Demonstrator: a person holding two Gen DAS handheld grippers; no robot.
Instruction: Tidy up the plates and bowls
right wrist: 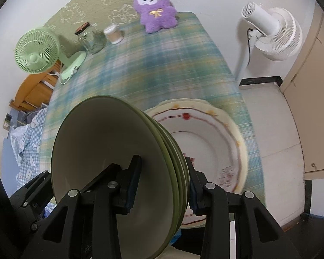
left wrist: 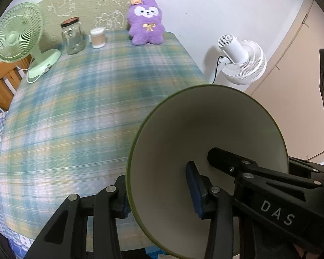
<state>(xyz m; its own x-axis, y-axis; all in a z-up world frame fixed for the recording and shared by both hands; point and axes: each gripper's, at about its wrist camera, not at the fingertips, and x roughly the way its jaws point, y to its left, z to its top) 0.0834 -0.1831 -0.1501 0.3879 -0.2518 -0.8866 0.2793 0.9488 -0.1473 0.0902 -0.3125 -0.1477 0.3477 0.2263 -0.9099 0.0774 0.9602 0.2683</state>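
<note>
My left gripper (left wrist: 162,194) is shut on the rim of a green bowl (left wrist: 216,129) with a cream inside, held tilted above the plaid tablecloth (left wrist: 86,108). My right gripper (right wrist: 162,185) is shut on the rims of a stack of several green bowls (right wrist: 110,146), tilted on edge. Behind the stack, cream plates with red flower trim (right wrist: 216,146) lie on the tablecloth (right wrist: 162,64) near its right edge. The other gripper's black arm (left wrist: 270,179) reaches into my left view from the right.
At the table's far side stand a green desk fan (left wrist: 17,36), a glass jar (left wrist: 72,35), a cotton-swab tub (left wrist: 98,37) and a purple plush toy (left wrist: 146,21). A white floor fan (left wrist: 242,60) stands off the right edge. A wooden chair (left wrist: 2,86) is at left.
</note>
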